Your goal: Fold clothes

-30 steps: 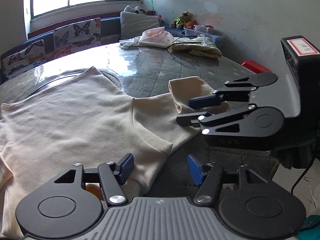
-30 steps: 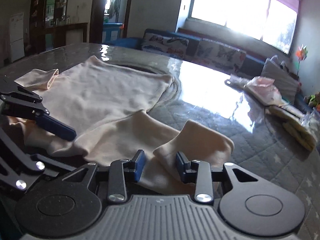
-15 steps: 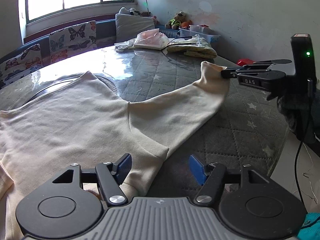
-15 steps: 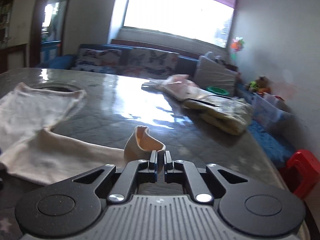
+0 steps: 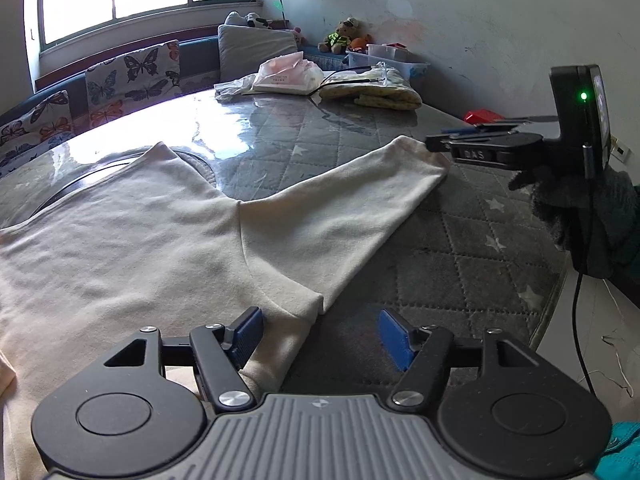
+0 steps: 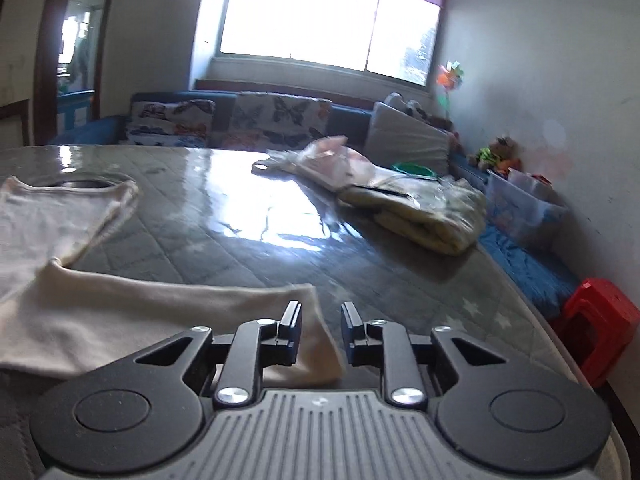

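A cream long-sleeved top [image 5: 140,248] lies flat on the quilted grey table [image 5: 460,272]. Its sleeve [image 5: 340,208] stretches straight out to the right. My left gripper [image 5: 320,320] stands open over the top's lower side corner, and cloth lies by its left pad. At the cuff end is my right gripper [image 5: 431,142], held by a gloved hand [image 5: 580,216]. In the right wrist view the right gripper [image 6: 320,320] has its jaws opening. The cuff [image 6: 320,344] lies loose on the table [image 6: 240,240] between and under them, not pinched.
At the table's far side lie a folded yellowish bundle [image 5: 372,88] and a pink bag [image 5: 288,74]. A sofa with butterfly cushions [image 5: 132,76] runs under the window. A clear storage box [image 6: 524,208] and a red stool [image 6: 596,328] stand past the table's right edge.
The right gripper closed on the folded-back cuff, carried it out to the right until the sleeve lay straight, then parted its jaws and let it drop. The left gripper stayed put.
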A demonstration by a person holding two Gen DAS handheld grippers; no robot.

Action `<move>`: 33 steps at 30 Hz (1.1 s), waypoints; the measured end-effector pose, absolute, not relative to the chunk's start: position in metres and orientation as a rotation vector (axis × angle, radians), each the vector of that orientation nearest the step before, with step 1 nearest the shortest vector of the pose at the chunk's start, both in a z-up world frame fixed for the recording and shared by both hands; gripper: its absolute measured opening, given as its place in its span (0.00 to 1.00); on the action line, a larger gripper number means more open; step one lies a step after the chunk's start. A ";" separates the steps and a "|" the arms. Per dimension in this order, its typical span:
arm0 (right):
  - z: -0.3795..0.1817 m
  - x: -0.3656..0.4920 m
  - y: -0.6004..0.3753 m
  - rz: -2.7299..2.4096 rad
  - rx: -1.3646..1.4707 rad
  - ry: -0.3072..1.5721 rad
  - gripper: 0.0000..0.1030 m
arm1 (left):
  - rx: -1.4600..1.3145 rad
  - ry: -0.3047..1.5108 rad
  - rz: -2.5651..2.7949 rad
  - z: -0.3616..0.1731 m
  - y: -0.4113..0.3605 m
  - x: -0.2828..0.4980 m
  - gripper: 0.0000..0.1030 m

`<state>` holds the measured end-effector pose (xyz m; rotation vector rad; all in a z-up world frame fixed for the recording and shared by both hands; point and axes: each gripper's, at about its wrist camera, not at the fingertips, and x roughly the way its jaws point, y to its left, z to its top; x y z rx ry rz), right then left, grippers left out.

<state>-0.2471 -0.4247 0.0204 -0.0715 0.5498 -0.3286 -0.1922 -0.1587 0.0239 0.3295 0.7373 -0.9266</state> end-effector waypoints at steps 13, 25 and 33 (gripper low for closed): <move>0.014 -0.218 -0.418 -0.222 0.009 0.613 0.45 | 0.233 0.654 -0.718 0.050 -0.101 -0.173 0.66; 0.007 -0.199 -0.397 -0.147 0.068 0.655 0.90 | 0.211 0.643 -0.338 0.039 -0.014 -0.120 0.63; 0.000 -0.193 -0.391 -0.144 0.051 0.690 1.00 | 0.180 0.661 -0.347 0.026 -0.004 -0.108 0.34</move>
